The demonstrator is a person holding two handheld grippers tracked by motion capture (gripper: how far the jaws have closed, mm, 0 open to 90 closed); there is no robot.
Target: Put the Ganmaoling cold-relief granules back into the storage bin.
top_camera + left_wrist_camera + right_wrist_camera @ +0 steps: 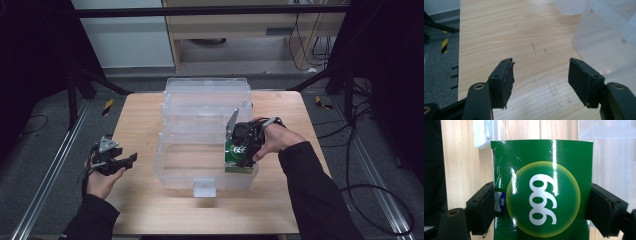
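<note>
Green box (541, 190) is clamped in the right claw (243, 159) over the clear bin (172, 172) near the tabletop's front edge, not yet released; left claw (541, 82) waits open, empty.

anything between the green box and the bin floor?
Nothing visible. The right gripper is shut on the green box, held over the front right corner of the clear plastic bin. No other item shows in that part of the bin.

Black sleeves (315, 190), black padded fingers (504, 82)
</note>
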